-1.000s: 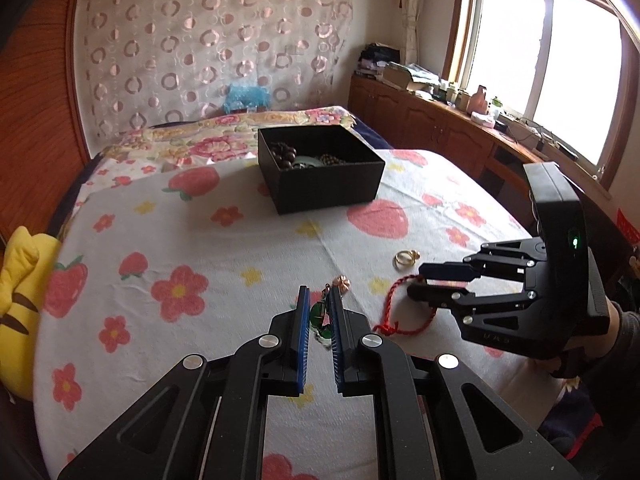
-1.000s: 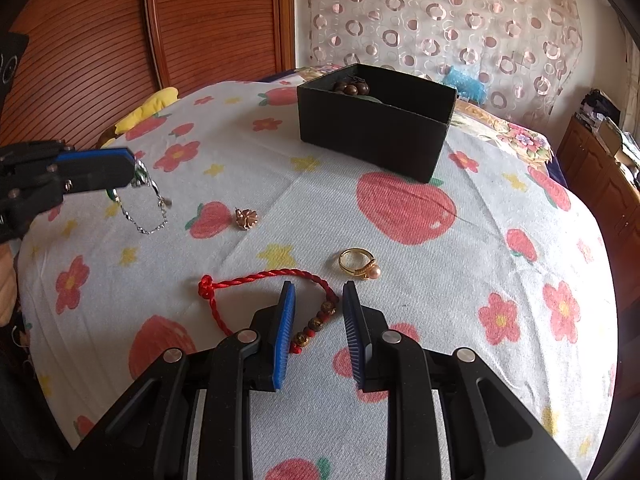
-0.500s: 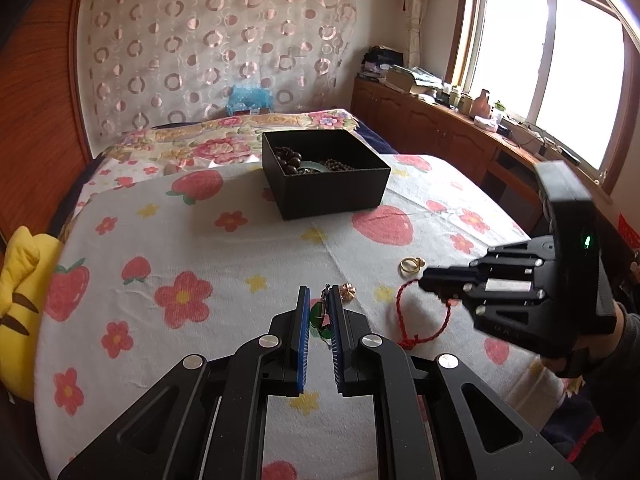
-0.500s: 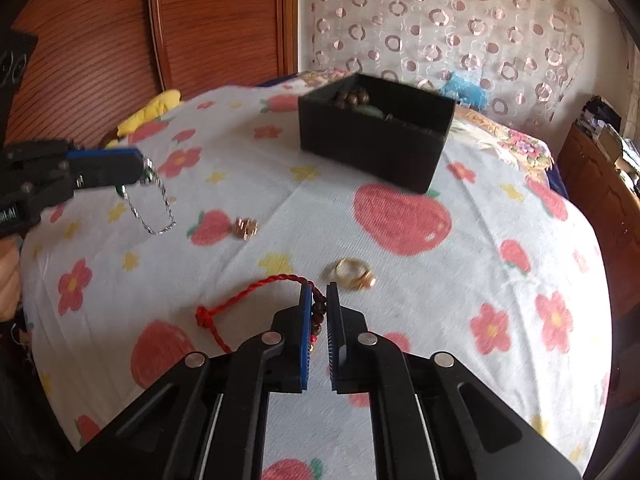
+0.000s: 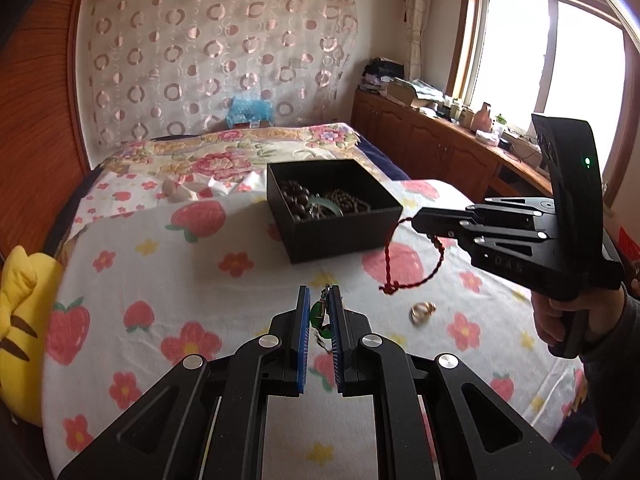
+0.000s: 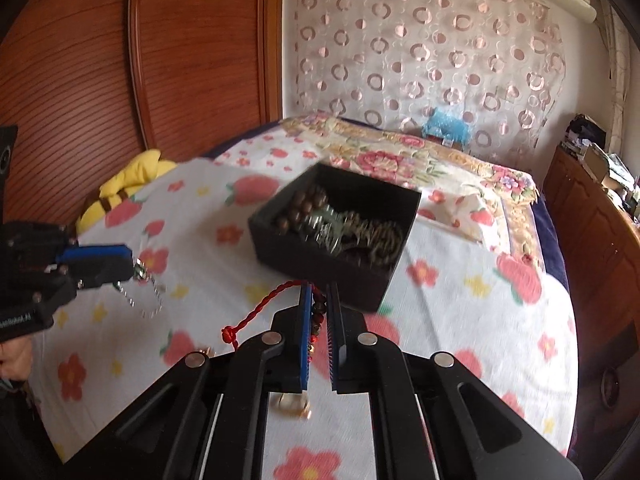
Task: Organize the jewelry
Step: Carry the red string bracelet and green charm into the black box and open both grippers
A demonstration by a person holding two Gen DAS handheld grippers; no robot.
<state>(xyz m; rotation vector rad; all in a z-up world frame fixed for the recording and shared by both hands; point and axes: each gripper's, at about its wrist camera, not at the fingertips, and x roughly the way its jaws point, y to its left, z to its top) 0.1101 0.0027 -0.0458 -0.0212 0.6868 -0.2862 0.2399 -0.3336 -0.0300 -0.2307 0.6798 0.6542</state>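
Note:
A black jewelry box (image 5: 334, 208) holding dark bead strings sits mid-table; it also shows in the right wrist view (image 6: 336, 232). My right gripper (image 6: 318, 304) is shut on a red cord bracelet (image 5: 412, 258) with beads, lifted above the table just right of the box. The cord (image 6: 256, 312) hangs to the left. My left gripper (image 5: 320, 312) is shut on a silver chain with a green pendant (image 5: 318, 316), raised above the cloth; the chain (image 6: 146, 292) dangles in the right wrist view. A gold ring (image 5: 422, 312) lies on the cloth below the bracelet.
The table has a white cloth (image 5: 160, 280) with strawberries and flowers. A yellow plush toy (image 5: 20, 320) lies at the left edge. A bed (image 5: 224, 156) stands behind, wooden cabinets (image 5: 440, 152) to the right.
My right gripper has lifted the red bracelet off the cloth and moved it toward the box. My left gripper has risen and moved forward with the chain.

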